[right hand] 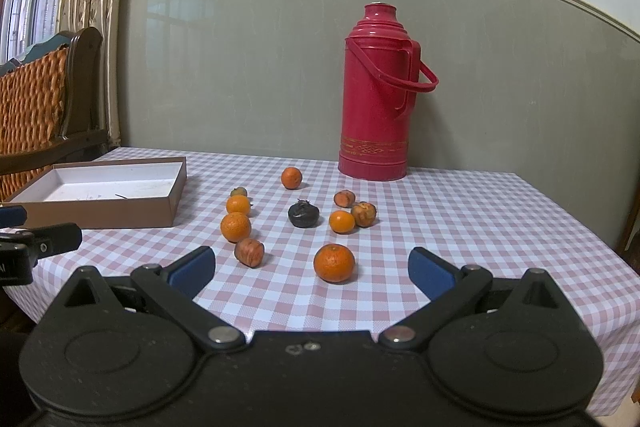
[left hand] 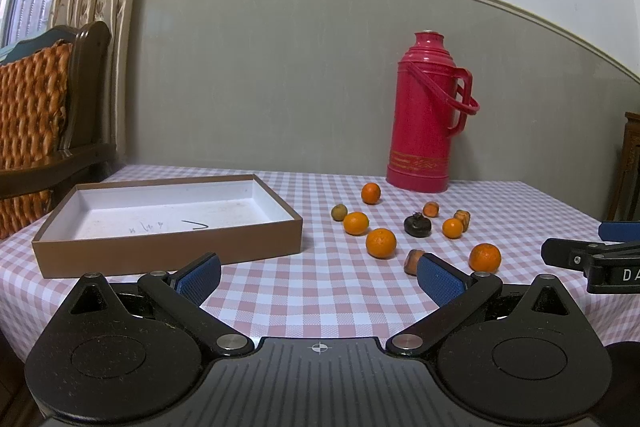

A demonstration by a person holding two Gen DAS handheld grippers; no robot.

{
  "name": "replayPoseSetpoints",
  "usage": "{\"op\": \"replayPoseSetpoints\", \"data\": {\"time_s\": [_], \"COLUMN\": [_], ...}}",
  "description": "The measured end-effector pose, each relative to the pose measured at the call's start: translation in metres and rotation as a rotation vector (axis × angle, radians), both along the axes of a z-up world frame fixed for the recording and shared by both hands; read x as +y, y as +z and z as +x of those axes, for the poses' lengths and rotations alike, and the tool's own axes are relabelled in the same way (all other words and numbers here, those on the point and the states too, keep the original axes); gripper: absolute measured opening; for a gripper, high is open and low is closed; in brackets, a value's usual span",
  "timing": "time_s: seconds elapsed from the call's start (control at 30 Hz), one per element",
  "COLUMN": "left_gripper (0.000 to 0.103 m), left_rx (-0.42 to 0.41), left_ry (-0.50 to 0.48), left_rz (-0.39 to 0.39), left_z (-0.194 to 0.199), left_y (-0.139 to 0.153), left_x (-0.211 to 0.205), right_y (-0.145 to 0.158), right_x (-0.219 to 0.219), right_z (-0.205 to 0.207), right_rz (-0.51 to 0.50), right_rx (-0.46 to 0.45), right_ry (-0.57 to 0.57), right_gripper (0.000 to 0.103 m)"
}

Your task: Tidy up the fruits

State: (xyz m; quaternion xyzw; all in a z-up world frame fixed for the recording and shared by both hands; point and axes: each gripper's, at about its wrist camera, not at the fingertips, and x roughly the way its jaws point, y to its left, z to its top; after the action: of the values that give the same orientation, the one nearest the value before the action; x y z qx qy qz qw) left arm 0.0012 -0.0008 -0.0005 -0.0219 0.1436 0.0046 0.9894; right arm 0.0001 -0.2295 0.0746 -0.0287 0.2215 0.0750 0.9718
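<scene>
Several oranges lie loose on the checked tablecloth, the nearest orange (right hand: pixel 334 262) just ahead of my right gripper (right hand: pixel 312 271), which is open and empty. A dark shrivelled fruit (right hand: pixel 303 214) and several small brownish fruits, one (right hand: pixel 249 252) near my right gripper's left finger, lie among them. An empty brown box (left hand: pixel 168 223) with a white inside sits at the left; it also shows in the right wrist view (right hand: pixel 100 195). My left gripper (left hand: pixel 318 277) is open and empty, just in front of the box's near right corner. The same oranges, such as one (left hand: pixel 381 243), lie ahead to its right.
A tall red thermos (right hand: pixel 378 95) stands at the back of the table against the grey wall. A wooden chair with an orange cushion (left hand: pixel 32 115) is at the left beside curtains. The table's right edge (right hand: pixel 580 227) falls away at the right.
</scene>
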Motion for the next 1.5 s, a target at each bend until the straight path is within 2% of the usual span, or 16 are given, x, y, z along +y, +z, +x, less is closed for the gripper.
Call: {"op": "replayPoseSetpoints", "data": {"time_s": [1.5], "left_gripper": [0.103], "left_rx": [-0.002], "left_ry": [0.005], "left_rz": [-0.005], "left_z": [-0.0007], "left_y": [0.0002], "left_x": [0.0024], "right_y": [0.0034], "right_x": [0.0001], "right_z": [-0.0011], "right_rz": [-0.009], "right_rx": [-0.009], "right_ry": [-0.005], "right_gripper": [0.097]}}
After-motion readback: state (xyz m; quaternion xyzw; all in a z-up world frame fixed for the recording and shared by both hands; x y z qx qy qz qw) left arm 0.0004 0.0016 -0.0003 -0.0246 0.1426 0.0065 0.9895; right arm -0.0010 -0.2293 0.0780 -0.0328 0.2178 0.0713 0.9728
